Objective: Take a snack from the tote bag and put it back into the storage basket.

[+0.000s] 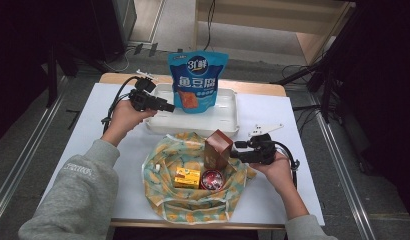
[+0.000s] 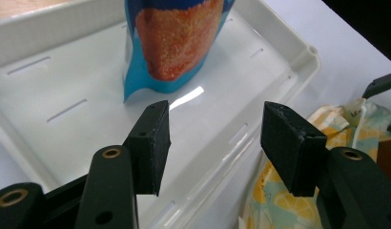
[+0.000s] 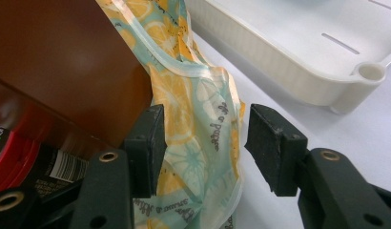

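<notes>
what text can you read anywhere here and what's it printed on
"鱼豆腐": large characters on the blue pouch standing in the white tray.
"31鲜": logo near that pouch's top, partly blurred.
Script lettering on the lemon-print bag: blurred, unreadable.
Barcode label under the brown box: digits too small.
Yellow box and red-lidded tin: print too small.
Grey sleeve: lettering illegible.

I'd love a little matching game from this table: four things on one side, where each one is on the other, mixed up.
Things:
1. blue pouch
2. brown box
3. yellow box
4. left gripper

Places:
A. lying flat in the patterned bag
B. standing upright in the white tray
C. held at the tray's left edge, jaws open, nothing between them
D. standing tilted in the bag, next to the right gripper

Pairs: 1-B, 2-D, 3-A, 4-C
</notes>
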Demonstrator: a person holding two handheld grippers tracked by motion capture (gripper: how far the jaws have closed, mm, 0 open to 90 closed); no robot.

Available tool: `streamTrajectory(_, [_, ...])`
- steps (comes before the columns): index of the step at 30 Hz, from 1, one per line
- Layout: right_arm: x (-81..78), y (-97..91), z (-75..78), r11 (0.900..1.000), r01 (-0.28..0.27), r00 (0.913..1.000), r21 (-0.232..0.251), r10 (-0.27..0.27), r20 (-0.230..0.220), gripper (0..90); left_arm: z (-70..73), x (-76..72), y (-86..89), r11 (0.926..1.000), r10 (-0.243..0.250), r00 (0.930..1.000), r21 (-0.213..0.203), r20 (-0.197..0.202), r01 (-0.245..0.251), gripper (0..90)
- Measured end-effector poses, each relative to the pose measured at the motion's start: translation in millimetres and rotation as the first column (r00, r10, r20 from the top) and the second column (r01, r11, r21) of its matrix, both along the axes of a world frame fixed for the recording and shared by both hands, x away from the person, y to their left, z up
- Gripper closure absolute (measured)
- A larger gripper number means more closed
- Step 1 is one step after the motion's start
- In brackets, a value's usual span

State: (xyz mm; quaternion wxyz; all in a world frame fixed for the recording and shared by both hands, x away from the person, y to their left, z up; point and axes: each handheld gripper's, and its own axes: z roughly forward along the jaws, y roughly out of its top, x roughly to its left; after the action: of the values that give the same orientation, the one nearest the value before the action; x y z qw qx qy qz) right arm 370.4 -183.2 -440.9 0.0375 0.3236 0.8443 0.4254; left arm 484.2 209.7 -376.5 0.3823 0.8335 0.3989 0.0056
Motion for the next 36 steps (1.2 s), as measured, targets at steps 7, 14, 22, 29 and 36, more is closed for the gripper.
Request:
streamTrajectory(7, [-1.7,-0.7,2.1,1.0,0.003,1.0,-0.002,-0.003,0.002,48.3,-0.8,-16.9,3.9,0.9999,-0.016,0.9998,0.001,0.013,0.016,42.2])
streamTrajectory(14, [-0.5,0.9,2.5,1.0,0.006,1.0,0.0,-0.006,0.0,48.0,-3.6,-34.8,5.0,0.9989,-0.046,0.999,-0.007,0.0,0.046,42.5])
streamTrajectory(22, [-0.4,0.2,4.1,1.0,0.004,1.0,0.009,-0.004,-0.008,48.4,-7.5,-55.9,9.6,0.9988,-0.046,0.9989,-0.015,0.006,0.046,42.3])
streamTrajectory(29, [-2.0,-0.9,6.7,0.9999,0.004,0.9999,0.013,-0.004,-0.011,48.4,-9.4,-68.3,15.1,0.9987,-0.047,0.9989,-0.019,-0.008,0.047,42.2])
streamTrajectory(36, [-2.4,-1.4,9.0,0.9999,0.007,1.0,0.009,-0.007,-0.006,48.1,-12.8,-77.7,14.4,0.9978,-0.063,0.998,-0.022,-0.002,0.063,41.7])
